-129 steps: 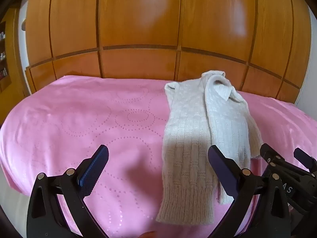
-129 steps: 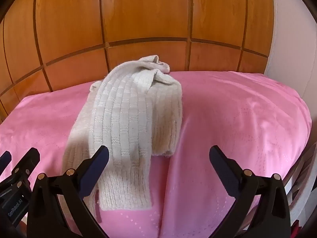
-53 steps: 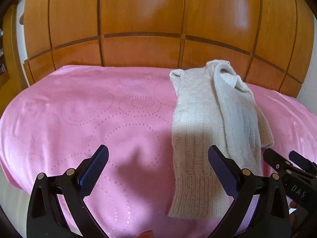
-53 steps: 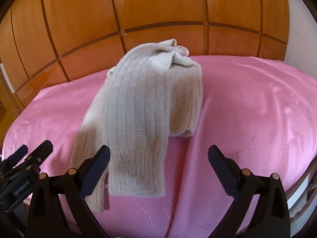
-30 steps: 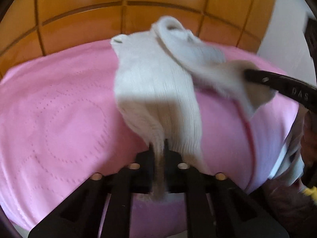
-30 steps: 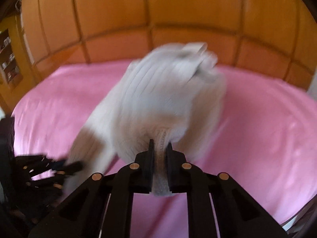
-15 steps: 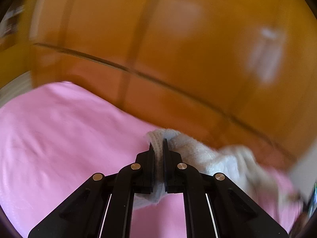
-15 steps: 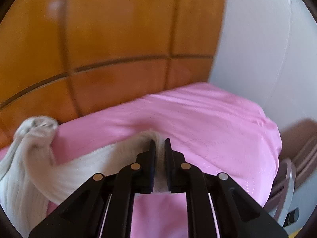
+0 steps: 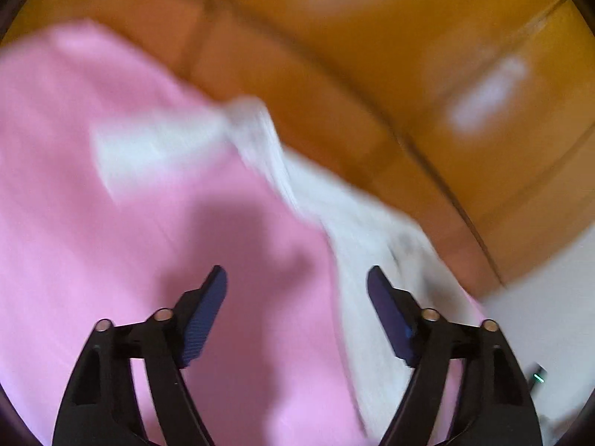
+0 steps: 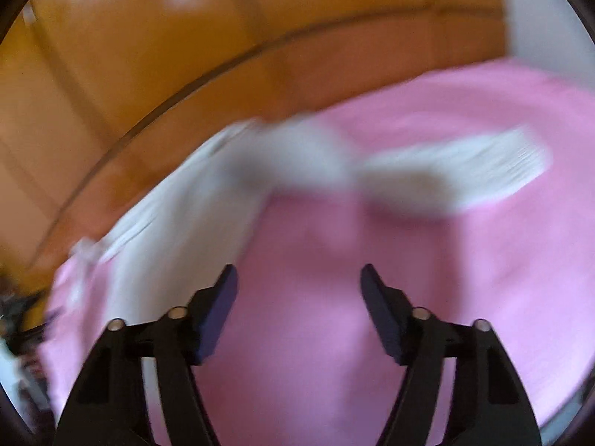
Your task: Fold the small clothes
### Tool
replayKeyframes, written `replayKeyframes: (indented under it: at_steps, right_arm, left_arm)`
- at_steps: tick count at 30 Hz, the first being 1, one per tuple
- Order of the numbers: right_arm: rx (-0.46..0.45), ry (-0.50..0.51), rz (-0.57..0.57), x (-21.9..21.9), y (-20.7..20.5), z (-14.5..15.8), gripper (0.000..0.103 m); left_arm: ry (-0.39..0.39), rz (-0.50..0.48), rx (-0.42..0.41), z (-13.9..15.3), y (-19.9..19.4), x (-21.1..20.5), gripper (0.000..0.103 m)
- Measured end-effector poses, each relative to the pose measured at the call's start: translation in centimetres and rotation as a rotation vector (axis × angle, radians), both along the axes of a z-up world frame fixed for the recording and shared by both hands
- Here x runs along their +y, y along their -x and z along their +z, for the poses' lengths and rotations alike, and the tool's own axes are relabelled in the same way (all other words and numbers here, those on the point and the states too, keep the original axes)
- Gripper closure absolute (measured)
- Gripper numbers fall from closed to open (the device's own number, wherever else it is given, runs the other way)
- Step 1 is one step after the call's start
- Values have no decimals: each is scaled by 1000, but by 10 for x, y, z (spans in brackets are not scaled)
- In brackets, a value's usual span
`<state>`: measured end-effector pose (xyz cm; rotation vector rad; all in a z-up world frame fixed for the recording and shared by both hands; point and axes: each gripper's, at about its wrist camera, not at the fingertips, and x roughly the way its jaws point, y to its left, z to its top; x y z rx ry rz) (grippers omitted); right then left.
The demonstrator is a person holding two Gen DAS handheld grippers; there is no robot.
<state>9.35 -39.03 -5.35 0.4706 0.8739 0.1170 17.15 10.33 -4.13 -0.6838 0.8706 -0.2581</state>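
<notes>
A cream knitted sweater point(image 9: 349, 223) lies spread across the pink bedspread point(image 9: 93, 241), blurred by motion. One sleeve point(image 9: 156, 145) stretches to the left in the left wrist view. In the right wrist view the sweater point(image 10: 186, 223) runs along the left, with a sleeve point(image 10: 465, 174) reaching out to the right. My left gripper point(image 9: 297, 297) has its jaws opening, and only pink cloth shows between them. My right gripper point(image 10: 297, 293) also has its jaws opening, with nothing between them.
Orange wooden panels point(image 9: 372, 55) stand close behind the bed. A white wall point(image 10: 539, 11) rises at the bed's right end. In the left wrist view a small dark object point(image 9: 537, 373) with a green light sits at the lower right.
Both grippers have let go of the sweater and their jaws have spread apart. The sleeves that they held now lie out on the bedspread, one to each side. Both views have rolled.
</notes>
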Motion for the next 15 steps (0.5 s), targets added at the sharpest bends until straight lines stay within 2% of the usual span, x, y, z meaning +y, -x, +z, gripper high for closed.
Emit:
replayKeyframes:
  at_steps: [2,7,9,10,11,13,15]
  right_arm:
    - [17,-52,70,28,-7,-12,54]
    - [94,-65,126,71,-35,-40,56]
    - [76,-50,132,76,-38,-40,61]
    - [74,-43,134,80,-39,-39,68]
    - [80,-33,145,84,-42,-38,80]
    - [85,10,162,89,-38,-35,91]
    - [70,50,181,92,-30,-24,96]
  left_arm:
    - [66,-84,62,-26,7,-35,36]
    - [138,-224,110,-51,12,-97,37]
    - [115,-243,107,-52,7,-111,53]
    - [108,-251,116,-52,2,-114,71]
    - [115,-257,126,-52,0,-119,85]
    - [82,-251,108,-44,-1,-118,95]
    - [66,-238,81,-38,-5,-103,97]
